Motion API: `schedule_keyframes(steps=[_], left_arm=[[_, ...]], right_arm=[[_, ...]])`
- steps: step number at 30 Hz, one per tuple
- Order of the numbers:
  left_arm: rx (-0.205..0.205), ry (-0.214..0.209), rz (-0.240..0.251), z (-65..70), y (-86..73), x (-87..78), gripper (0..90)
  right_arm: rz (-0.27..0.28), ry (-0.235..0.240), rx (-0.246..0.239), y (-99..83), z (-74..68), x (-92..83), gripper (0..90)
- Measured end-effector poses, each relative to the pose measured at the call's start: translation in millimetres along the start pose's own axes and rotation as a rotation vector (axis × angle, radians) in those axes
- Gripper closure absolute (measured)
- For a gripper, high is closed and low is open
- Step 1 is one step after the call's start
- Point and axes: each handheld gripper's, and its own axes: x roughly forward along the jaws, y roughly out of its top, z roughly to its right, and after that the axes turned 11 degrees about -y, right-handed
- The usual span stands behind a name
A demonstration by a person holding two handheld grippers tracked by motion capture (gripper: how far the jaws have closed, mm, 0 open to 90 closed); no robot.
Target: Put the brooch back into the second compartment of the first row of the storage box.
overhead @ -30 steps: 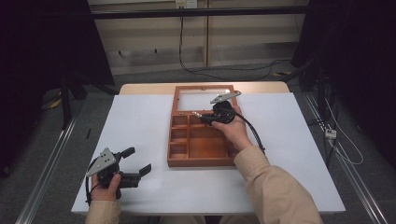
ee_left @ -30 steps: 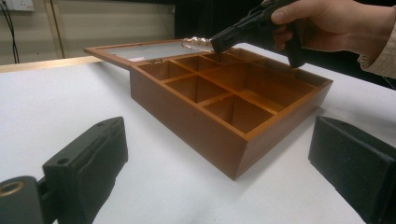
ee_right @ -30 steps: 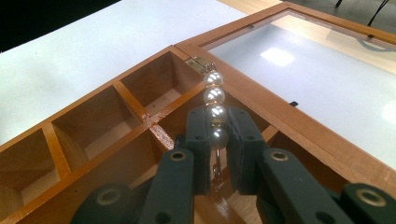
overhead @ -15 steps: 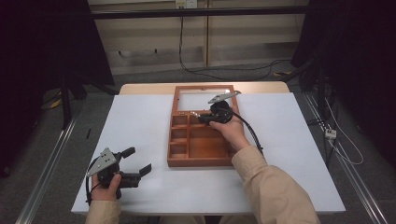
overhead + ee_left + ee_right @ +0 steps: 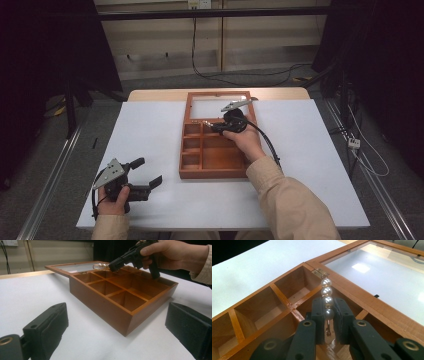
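Observation:
An open wooden box with several compartments sits mid-table, its glass lid laid flat behind it. My right gripper hovers over the box's far compartments, shut on a short strand of pearls with a gold hook below; the pearls stick out past the jaws toward the hinge. The left gripper view shows that gripper and the pearls at the box's far edge. My left gripper rests at the table's near left, open with nothing between its jaws, pointing at the box.
The white table has bare room to the left and right of the box. A cable trails from the right gripper along the person's forearm. Dark stands and floor cables surround the table.

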Motion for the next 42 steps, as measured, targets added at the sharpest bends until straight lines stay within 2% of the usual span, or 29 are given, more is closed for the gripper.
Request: schedule_keyframes(steps=[19,26,27,29,31,34,38,40,42], left_arm=[[0.005,0.000,-0.012,-0.4,-0.2,1.1,4.6],[0.000,-0.002,-0.003,0.9,-0.3,0.6,4.5],[0.003,-0.002,-0.007,0.6,-0.2,0.3,4.5],[0.003,-0.001,-0.005,0.4,-0.1,0.4,4.5],[0.001,-0.001,-0.006,0.2,-0.2,0.8,4.6],[0.004,-0.003,-0.006,0.5,0.5,1.4,4.6],[0.008,-0.003,-0.007,0.8,1.7,2.5,4.5],[0.008,-0.004,-0.008,1.1,1.8,3.5,4.5],[0.005,-0.003,-0.003,1.8,2.0,4.3,4.6]], right_arm=[[-0.036,0.001,-0.003,0.3,-0.7,1.7,80.4],[-0.052,-0.018,-0.009,0.7,-2.1,3.2,80.2],[-0.051,-0.024,-0.007,0.8,-1.9,3.3,77.4],[-0.031,-0.029,-0.003,1.0,-1.9,2.4,63.6],[-0.039,-0.037,0.003,0.8,-2.0,1.0,53.5],[-0.024,-0.023,0.011,1.4,-2.1,-4.2,51.5],[-0.007,-0.037,0.016,2.2,-2.4,-13.5,37.7],[-0.012,-0.029,0.012,1.9,-2.5,-17.7,33.9],[0.008,-0.040,0.008,0.9,-3.0,-23.0,30.3]])
